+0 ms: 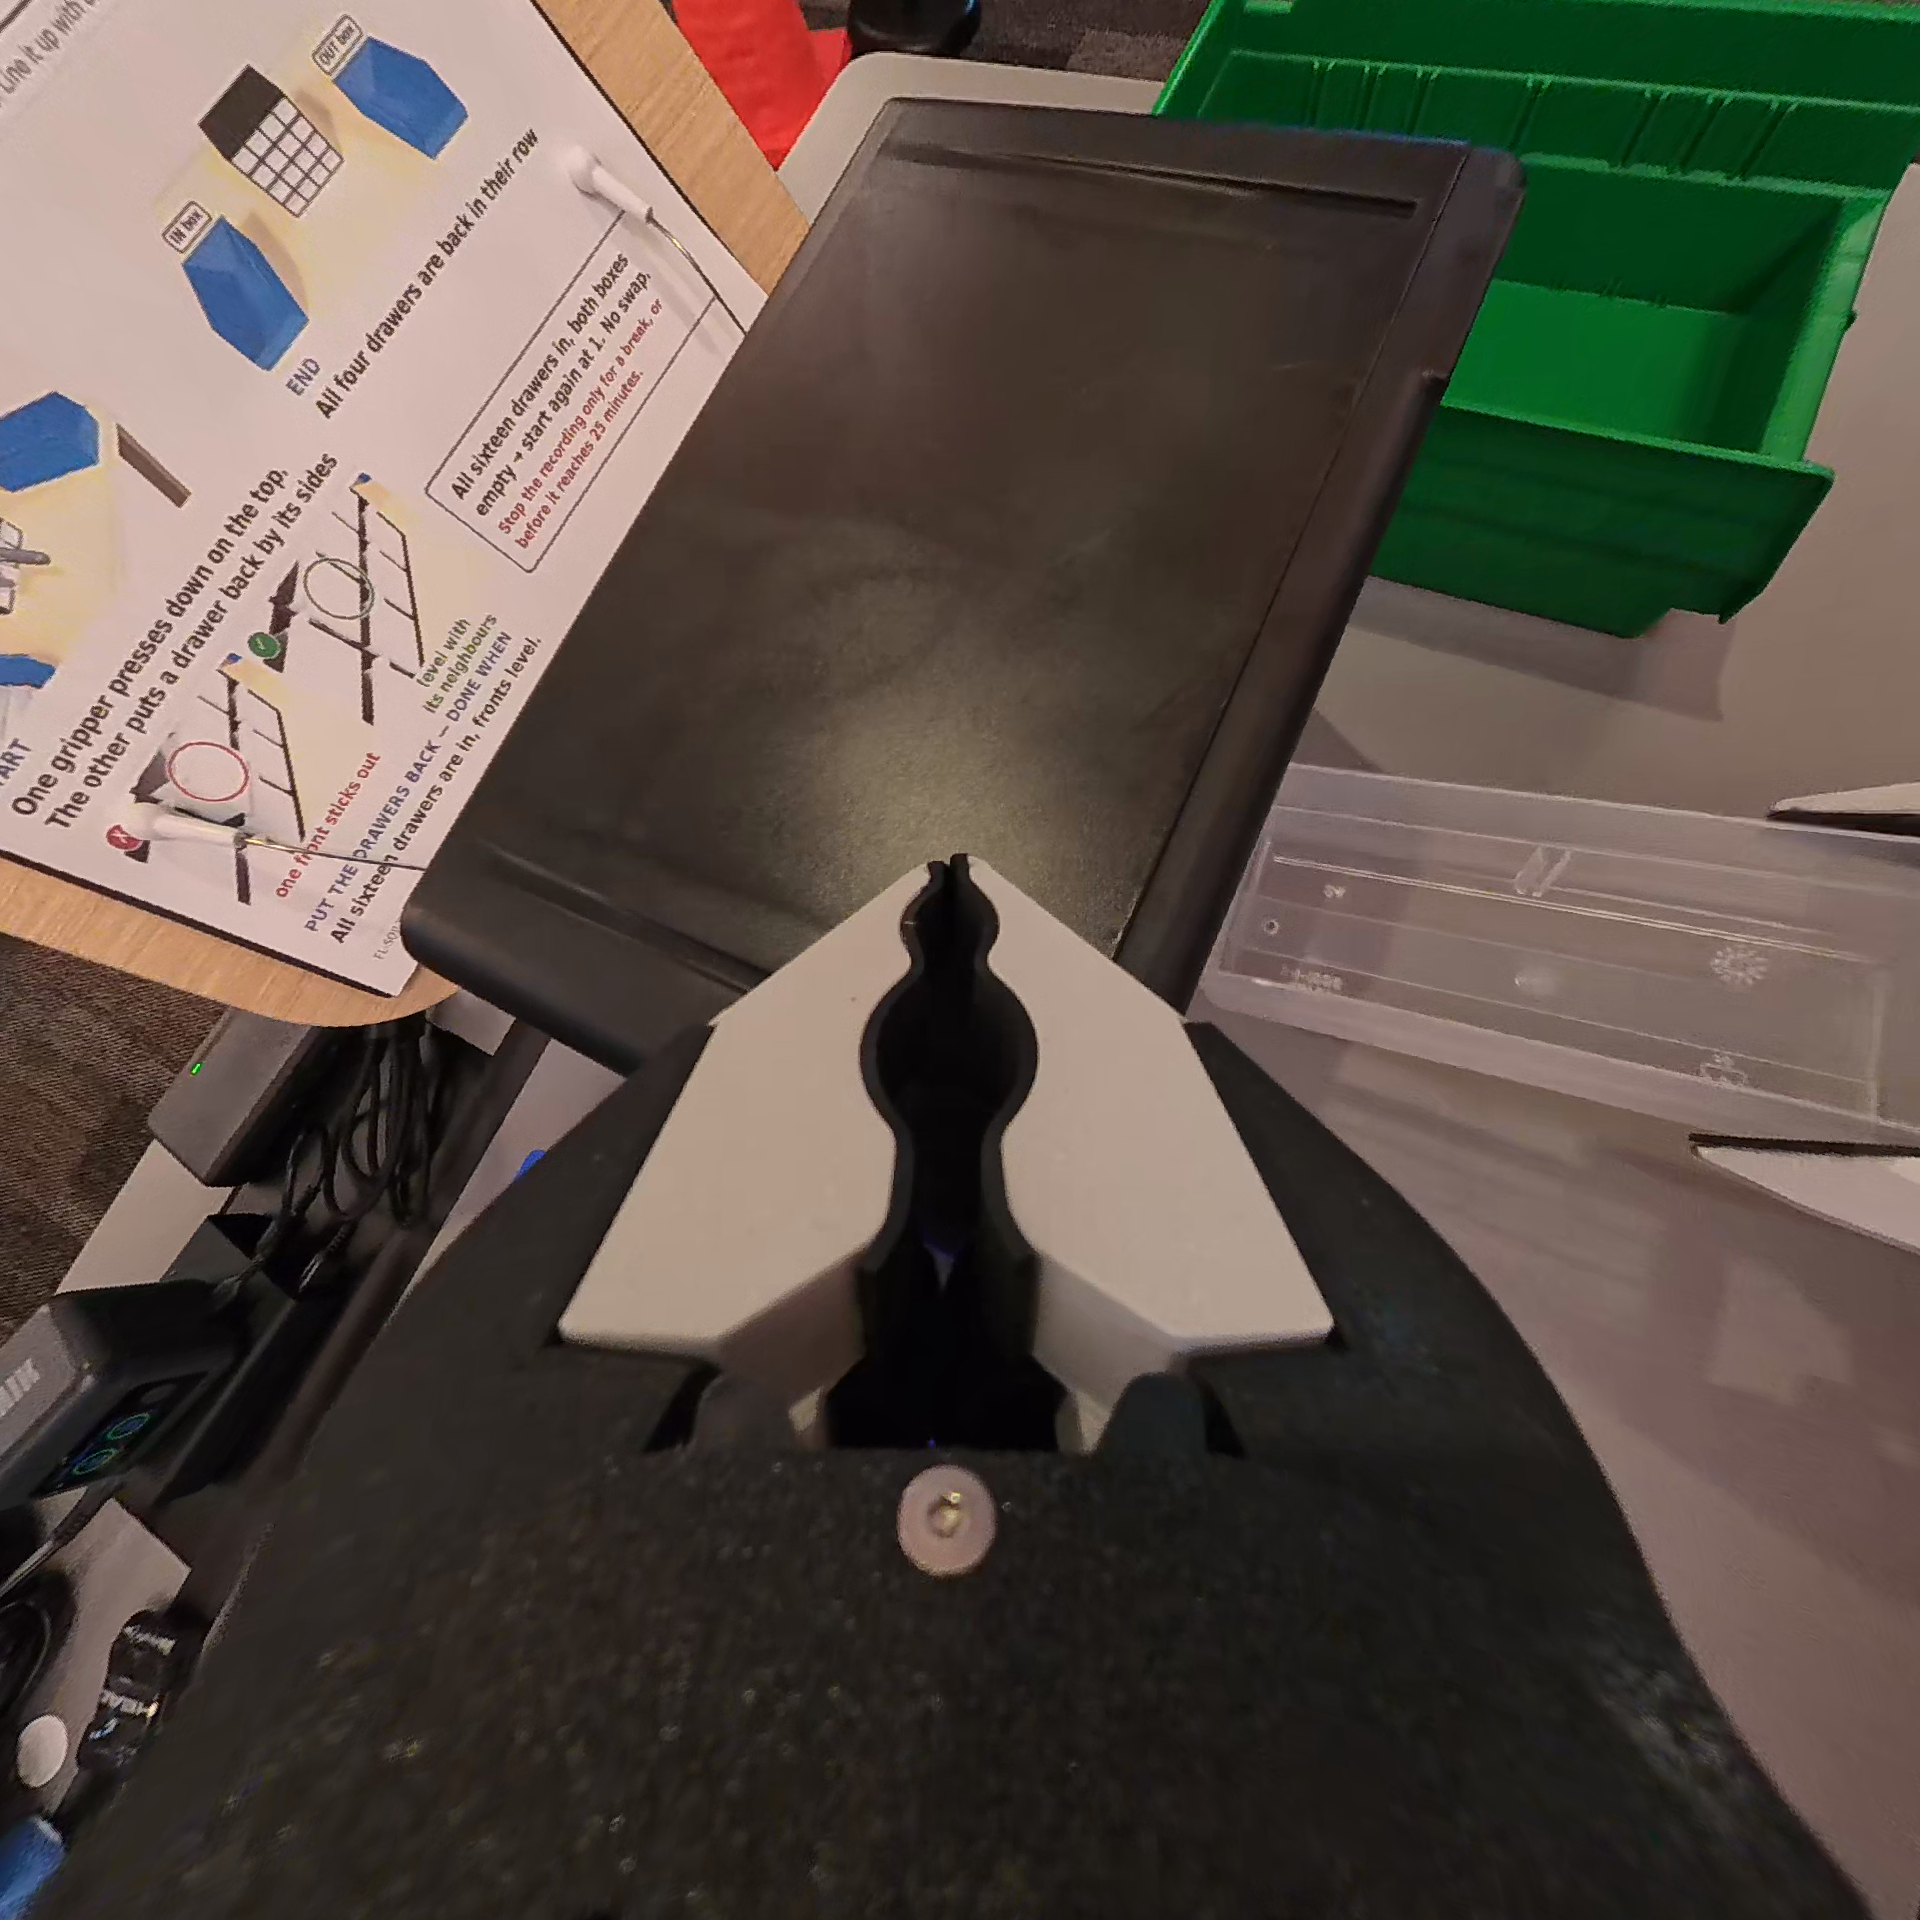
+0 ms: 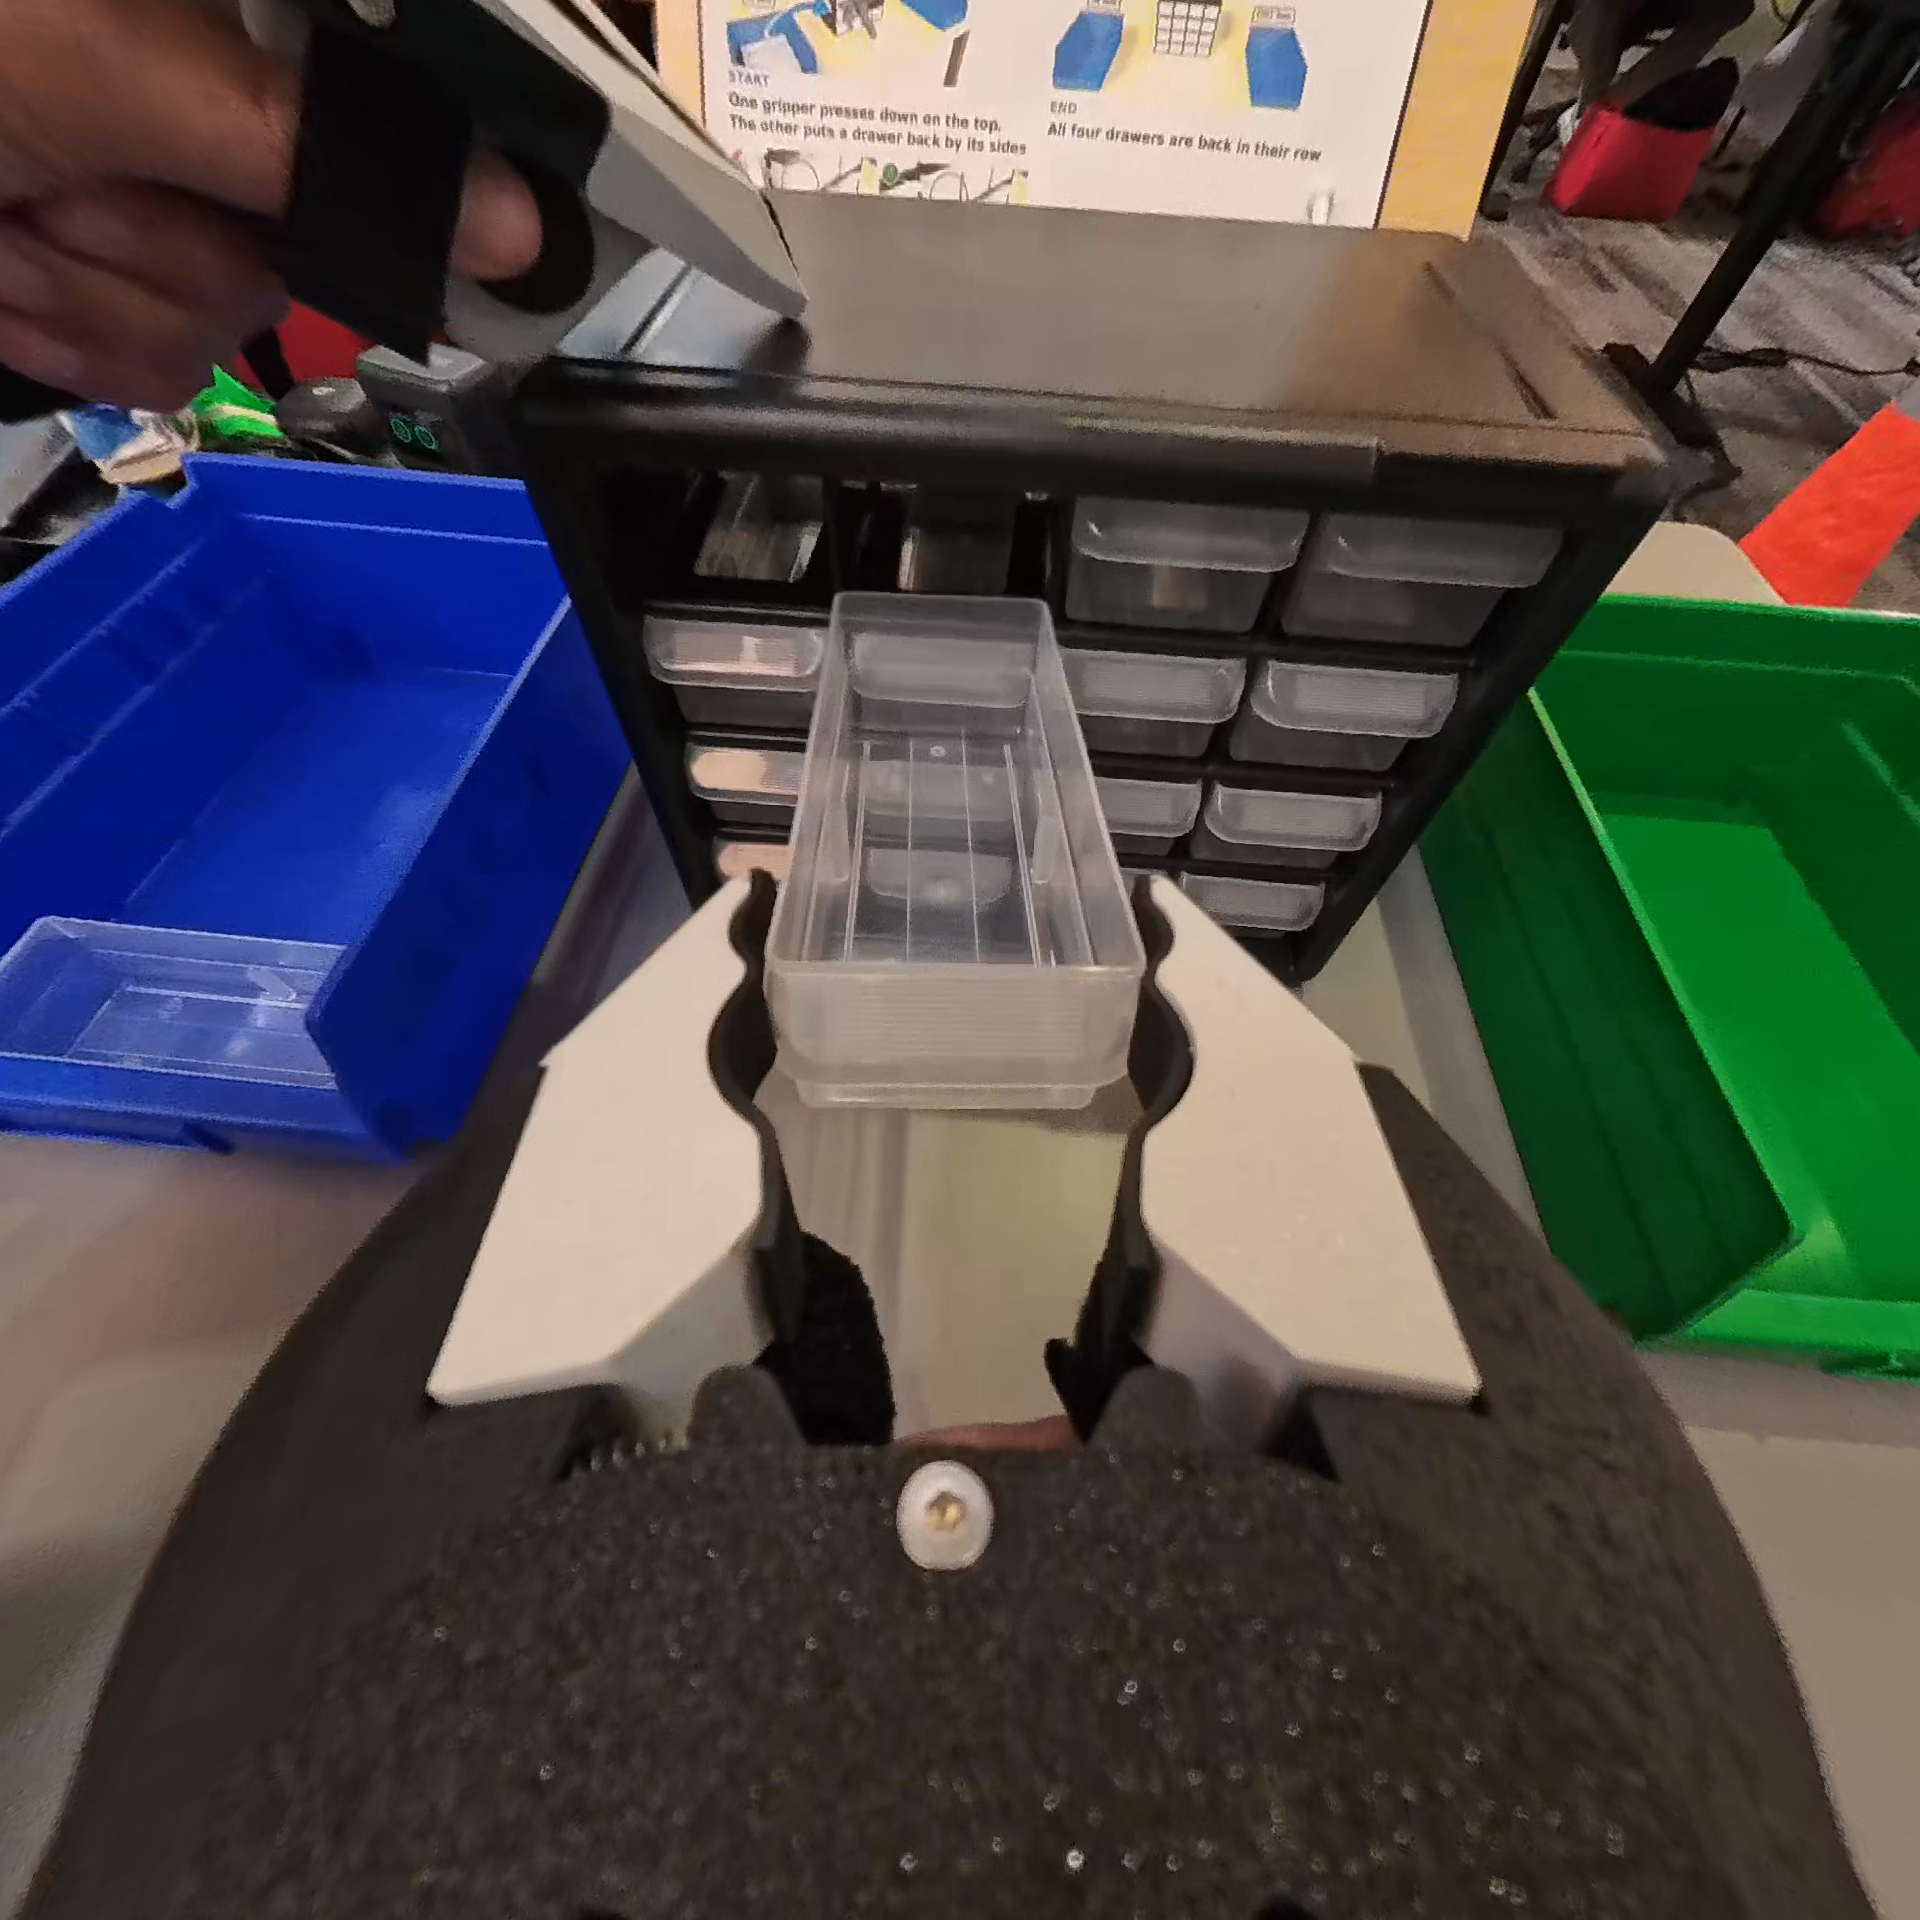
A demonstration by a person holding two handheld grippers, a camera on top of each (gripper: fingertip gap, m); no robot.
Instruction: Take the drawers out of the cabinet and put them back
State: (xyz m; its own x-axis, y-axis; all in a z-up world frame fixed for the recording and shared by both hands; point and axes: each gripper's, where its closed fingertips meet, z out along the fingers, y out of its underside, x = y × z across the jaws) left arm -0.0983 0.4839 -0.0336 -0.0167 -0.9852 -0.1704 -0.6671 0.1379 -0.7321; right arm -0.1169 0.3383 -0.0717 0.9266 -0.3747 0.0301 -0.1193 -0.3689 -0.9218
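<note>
The blue bin point(image 2: 260, 748) at left holds one clear drawer, and the left gripper point(image 1: 954, 868), jaws closed and empty, rests on the cabinet point(image 2: 1091, 665) top. At centre the right gripper point(image 2: 951, 935) clamps a clear drawer point(image 2: 951, 862) by its sides before the two empty top-row slots. Judgement: keep it level, square to a slot, top held down.

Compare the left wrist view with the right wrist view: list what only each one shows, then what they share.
Only the left wrist view: the black cabinet's flat top panel from above, with the shut left gripper over it, and cables and devices below the table edge.

Only the right wrist view: the cabinet's drawer front with two empty top slots, the blue plastic bin holding one clear drawer, and the right gripper holding a clear plastic drawer by its sides.

Both: the cabinet, the green plastic bin, the printed instruction sheet.
</note>
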